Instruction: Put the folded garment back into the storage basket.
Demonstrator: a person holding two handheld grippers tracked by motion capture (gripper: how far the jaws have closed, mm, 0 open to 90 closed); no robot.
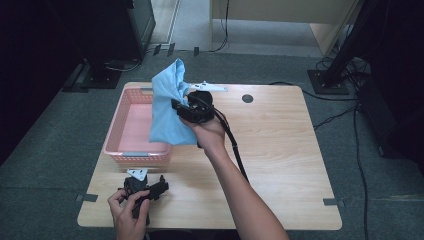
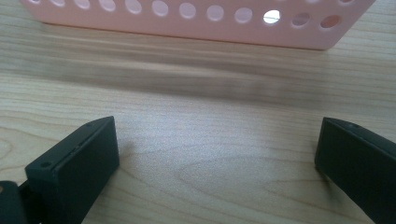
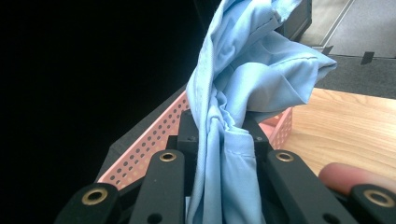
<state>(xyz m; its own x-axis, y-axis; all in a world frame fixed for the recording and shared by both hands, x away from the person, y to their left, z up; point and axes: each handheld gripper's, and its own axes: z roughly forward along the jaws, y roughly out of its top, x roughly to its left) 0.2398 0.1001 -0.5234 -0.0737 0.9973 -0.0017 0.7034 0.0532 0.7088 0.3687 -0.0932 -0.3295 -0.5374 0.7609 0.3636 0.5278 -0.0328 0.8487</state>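
Note:
A light blue cloth (image 1: 167, 107) hangs bunched over the right side of a pink perforated basket (image 1: 131, 131) at the table's left. My right gripper (image 1: 181, 107) is shut on the blue cloth, lifted above the basket; in the right gripper view the cloth (image 3: 233, 140) is pinched between the jaws and drapes down over them, and a fingertip shows at lower right. My left gripper (image 1: 161, 181) rests low near the table's front left edge, open, with bare wood between its jaws (image 2: 217, 163). The basket wall (image 2: 196, 23) stands just ahead of it.
The wooden table (image 1: 280, 150) has a round cable hole (image 1: 247, 98) at the back. The right gripper's cable (image 1: 235, 145) trails along the forearm. Black stands and cables sit on the grey carpet at the left and right.

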